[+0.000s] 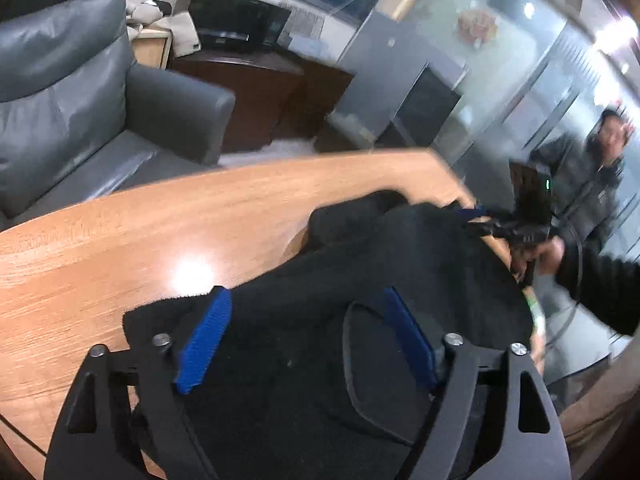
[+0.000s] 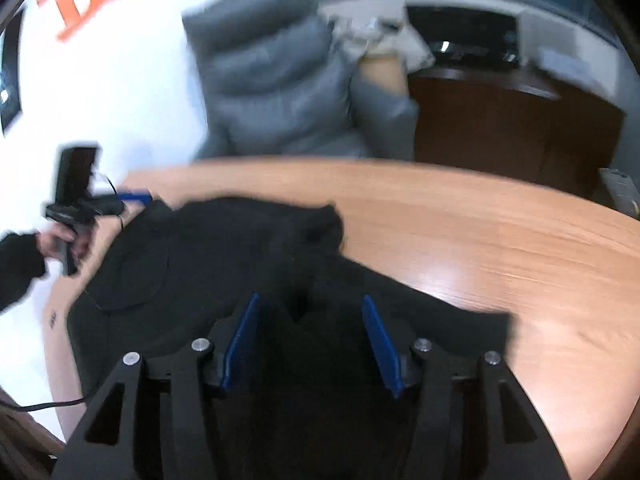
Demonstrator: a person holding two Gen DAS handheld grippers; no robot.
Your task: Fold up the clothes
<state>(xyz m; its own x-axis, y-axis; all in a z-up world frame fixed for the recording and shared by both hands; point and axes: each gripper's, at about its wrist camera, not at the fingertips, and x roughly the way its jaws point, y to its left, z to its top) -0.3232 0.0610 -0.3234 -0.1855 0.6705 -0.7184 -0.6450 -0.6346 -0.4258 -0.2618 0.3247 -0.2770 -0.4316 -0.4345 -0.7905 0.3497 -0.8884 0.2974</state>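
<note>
Where blur spreads, black garment (image 1: 360, 264) indistinct.

Left gripper (image 1: 306, 312) fingers (image 1: 204, 340) spread over black garment (image 1: 360, 256) on table (image 1: 120, 240).

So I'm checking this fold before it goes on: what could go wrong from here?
Both the left gripper and the right gripper are open over the black garment, so a grab may catch several layers at once. The garment lies bunched near the edge of the wooden table and could slide off. Both views are blurred, so aim may be poor.
</note>
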